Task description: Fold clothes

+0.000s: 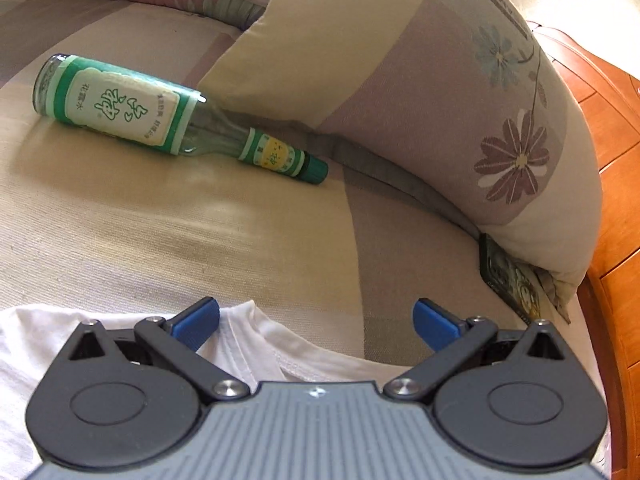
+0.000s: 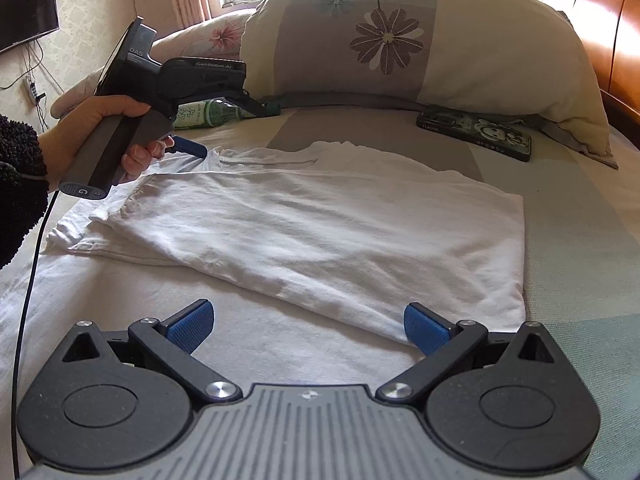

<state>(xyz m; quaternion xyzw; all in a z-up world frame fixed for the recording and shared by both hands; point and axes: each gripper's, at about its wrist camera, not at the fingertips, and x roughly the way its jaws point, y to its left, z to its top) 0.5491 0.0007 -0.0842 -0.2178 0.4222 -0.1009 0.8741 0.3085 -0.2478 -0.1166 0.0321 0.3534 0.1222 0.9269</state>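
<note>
White cotton-knit T-shirt lies on the striped bedsheet, partly folded: one side is turned over the body, a sleeve pokes out at the left, and the ribbed collar points toward the pillow. Fabric looks thin, limp and light, with soft wrinkles; judged to drape and sag when lifted, not slippery, not fragile. Best grip points are probably doubled edges: the collar-shoulder seam and the hem corner near the right gripper. Left gripper, held in a hand, hovers just above the collar area, jaws spread apart, nothing between them. Right gripper likewise stands wide apart over the near fold edge, empty. Nearby clutter: a glass bottle with green label lying on its side, and a phone in a glossy patterned case beside the pillow, both clear of the shirt.
</note>
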